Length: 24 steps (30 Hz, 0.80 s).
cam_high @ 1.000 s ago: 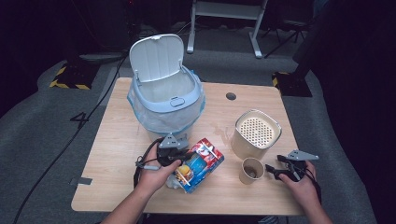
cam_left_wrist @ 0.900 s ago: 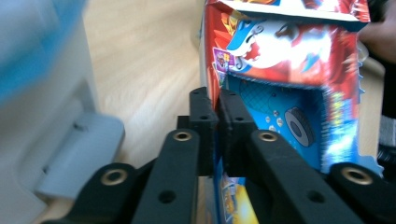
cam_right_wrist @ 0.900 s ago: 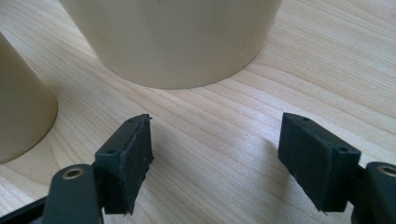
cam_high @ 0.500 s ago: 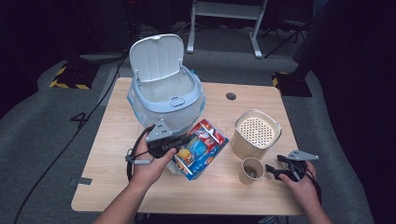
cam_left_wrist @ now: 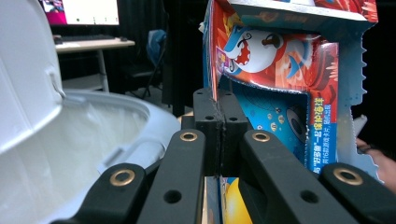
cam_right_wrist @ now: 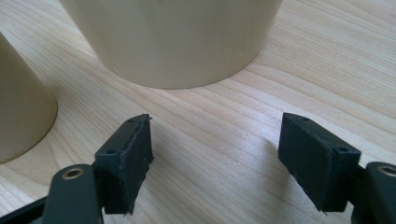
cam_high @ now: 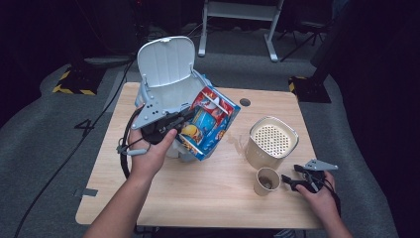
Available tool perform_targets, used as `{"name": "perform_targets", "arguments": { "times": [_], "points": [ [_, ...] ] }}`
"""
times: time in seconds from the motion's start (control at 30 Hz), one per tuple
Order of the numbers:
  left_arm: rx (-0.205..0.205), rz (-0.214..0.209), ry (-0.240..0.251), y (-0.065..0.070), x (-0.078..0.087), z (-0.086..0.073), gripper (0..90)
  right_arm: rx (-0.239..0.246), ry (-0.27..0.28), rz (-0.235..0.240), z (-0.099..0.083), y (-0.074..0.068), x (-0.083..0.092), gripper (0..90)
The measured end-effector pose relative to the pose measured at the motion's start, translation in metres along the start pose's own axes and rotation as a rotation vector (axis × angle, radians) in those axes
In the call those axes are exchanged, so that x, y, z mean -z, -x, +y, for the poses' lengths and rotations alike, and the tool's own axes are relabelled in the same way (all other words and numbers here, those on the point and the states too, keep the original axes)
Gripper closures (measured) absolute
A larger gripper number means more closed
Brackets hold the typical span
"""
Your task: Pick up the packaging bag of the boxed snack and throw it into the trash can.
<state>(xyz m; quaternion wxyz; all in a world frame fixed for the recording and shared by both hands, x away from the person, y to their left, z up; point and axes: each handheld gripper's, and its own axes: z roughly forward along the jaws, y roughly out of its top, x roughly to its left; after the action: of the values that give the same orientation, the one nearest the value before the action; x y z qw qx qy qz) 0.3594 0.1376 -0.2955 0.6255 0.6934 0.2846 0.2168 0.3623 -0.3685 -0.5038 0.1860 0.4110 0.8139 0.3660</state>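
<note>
A colourful snack bag (cam_high: 210,124) hangs tilted in the air just in front of the white bin (cam_high: 148,106), whose lid (cam_high: 166,62) stands open. My left gripper (cam_high: 185,119) is shut on the bag's edge. In the left gripper view the jaws (cam_left_wrist: 218,116) pinch the bag (cam_left_wrist: 280,70) flat, with the bin's rim (cam_left_wrist: 116,107) to their left. My right gripper (cam_high: 288,181) rests low at the table's front right, open, with nothing between its fingers (cam_right_wrist: 217,158). It points at a paper cup (cam_high: 267,181) and a cream perforated-top container (cam_high: 272,144).
The wooden table (cam_high: 208,198) has a small dark round spot (cam_high: 244,102) near its far edge. The cup (cam_right_wrist: 18,126) and the container (cam_right_wrist: 177,37) stand close ahead of the right jaws. A cable (cam_high: 124,158) loops from the left gripper.
My left hand has lifted the snack bag off the table and carried it up toward the bin. The right hand has stayed where it was.
</note>
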Motion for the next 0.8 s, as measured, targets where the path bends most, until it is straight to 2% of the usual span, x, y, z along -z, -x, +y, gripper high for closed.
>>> {"name": "perform_targets", "arguments": {
  "times": [0.3, 0.47, 0.6, 0.8],
  "points": [
    [-0.025, 0.04, 0.053, -0.013, 0.0, 0.028, 89.0, -0.001, 0.001, 0.0, 0.0, 0.0, 0.0, 26.3],
    [-0.036, 0.066, 0.058, -0.024, -0.001, 0.042, 89.0, 0.0, 0.0, 0.0, 0.0, 0.0, 0.0, 26.3],
    [-0.017, 0.082, 0.08, -0.034, 0.0, 0.051, 89.0, 0.0, 0.0, 0.0, 0.0, 0.0, 0.0, 26.3],
    [-0.03, 0.121, 0.104, -0.044, -0.002, 0.064, 89.0, 0.0, 0.001, 0.0, 0.0, 0.0, 0.0, 26.3]
  ]
}}
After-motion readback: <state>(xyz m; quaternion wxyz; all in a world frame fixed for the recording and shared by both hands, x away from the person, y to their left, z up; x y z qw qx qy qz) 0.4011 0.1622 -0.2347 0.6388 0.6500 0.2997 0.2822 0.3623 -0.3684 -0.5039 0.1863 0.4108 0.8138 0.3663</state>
